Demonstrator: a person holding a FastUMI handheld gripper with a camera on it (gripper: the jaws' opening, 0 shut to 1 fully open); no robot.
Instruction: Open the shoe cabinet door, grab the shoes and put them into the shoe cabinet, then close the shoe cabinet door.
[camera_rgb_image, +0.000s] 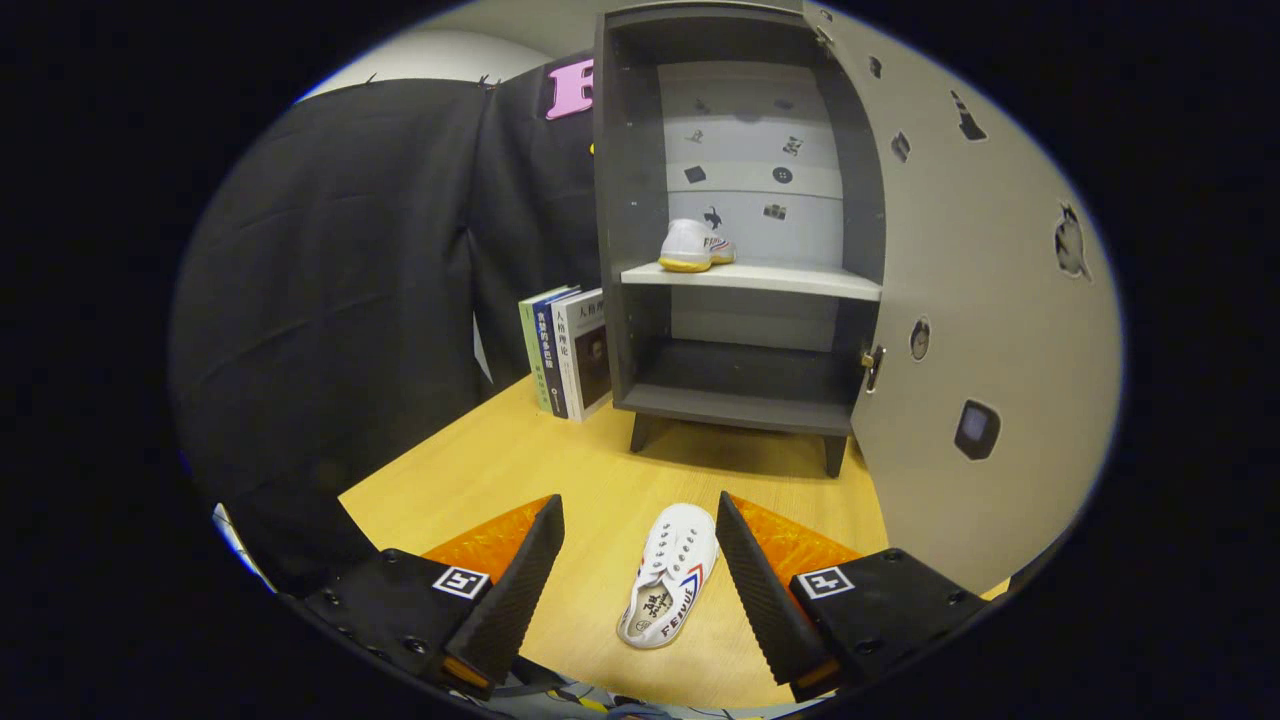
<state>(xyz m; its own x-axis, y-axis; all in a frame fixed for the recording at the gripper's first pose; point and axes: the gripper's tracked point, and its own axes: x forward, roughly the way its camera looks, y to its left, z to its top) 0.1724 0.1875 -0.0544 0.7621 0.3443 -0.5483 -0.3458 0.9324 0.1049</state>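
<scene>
The grey shoe cabinet (620, 250) stands at the far end of the wooden table with its door (980, 300) swung wide open to the right. One white shoe (695, 246) sits on the cabinet's pale middle shelf (790, 279). A second white shoe (670, 574) with red and blue side stripes lies on the table between my fingers, closer to the right one, toe pointing toward the cabinet. My gripper (640, 512) is open and hangs above the shoe, with neither finger touching it.
Three books (565, 350) stand upright against the cabinet's left side. The wooden table (480, 470) ends at an edge to the left, with black cloth behind it. The open door takes up the right side beside the shoe.
</scene>
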